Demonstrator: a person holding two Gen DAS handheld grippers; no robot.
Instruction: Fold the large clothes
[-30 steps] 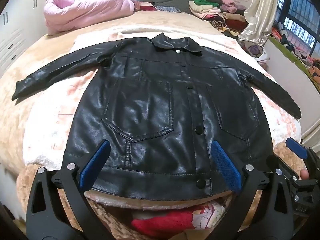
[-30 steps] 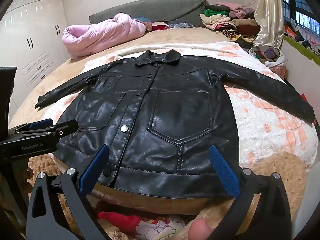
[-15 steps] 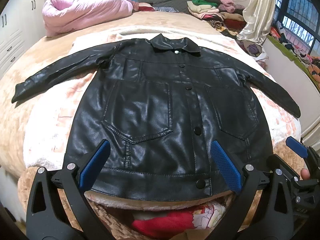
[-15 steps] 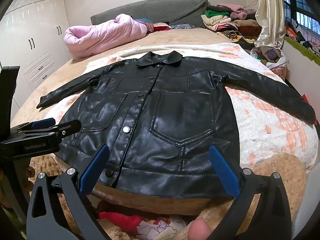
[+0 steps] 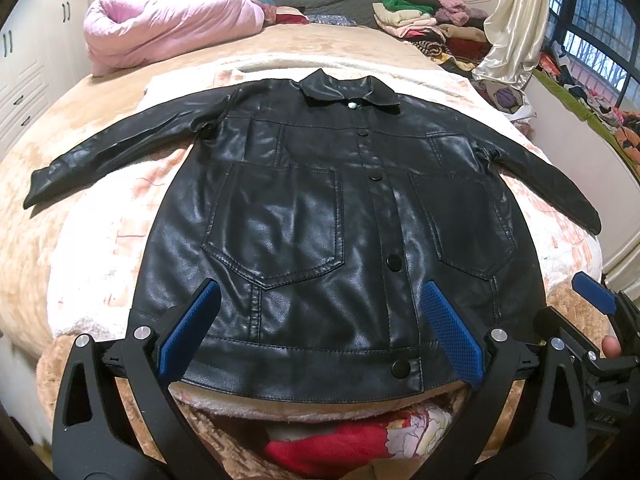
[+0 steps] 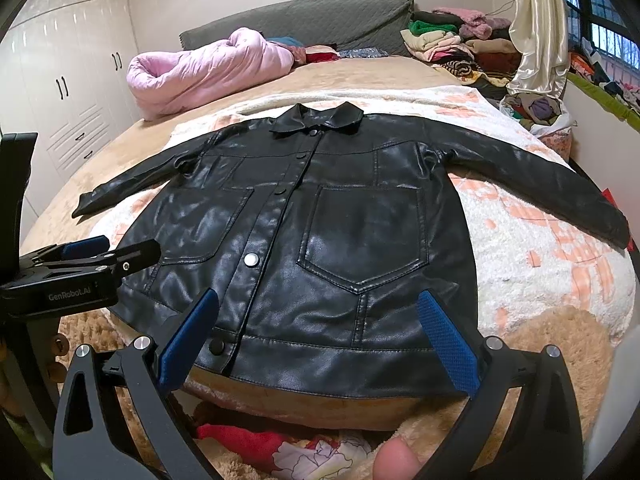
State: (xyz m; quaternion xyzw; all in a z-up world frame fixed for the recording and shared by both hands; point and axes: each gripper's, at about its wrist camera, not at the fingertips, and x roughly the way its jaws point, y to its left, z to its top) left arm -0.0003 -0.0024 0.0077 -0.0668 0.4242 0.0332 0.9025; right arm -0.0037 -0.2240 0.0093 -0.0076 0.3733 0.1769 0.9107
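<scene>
A black leather jacket (image 5: 312, 216) (image 6: 344, 236) lies flat and buttoned on the bed, front up, collar at the far end and both sleeves spread out sideways. My left gripper (image 5: 320, 328) hovers open over the jacket's near hem, nothing between its blue pads. My right gripper (image 6: 320, 332) is open too, above the hem on the jacket's right half. Each gripper shows in the other's view: the right one (image 5: 592, 320) at the right edge, the left one (image 6: 92, 260) at the left edge.
A white and pink blanket (image 5: 100, 248) lies under the jacket on the tan bed. A pink duvet (image 5: 168, 36) and a grey headboard (image 6: 320, 16) sit at the far end, piled clothes (image 5: 424, 20) far right. White wardrobes (image 6: 68, 80) stand left, a window (image 5: 592, 32) right.
Both grippers have drawn back and up a little, so the jacket sits slightly farther away and lower in both views. The jacket has not moved, and both grippers stay open.
</scene>
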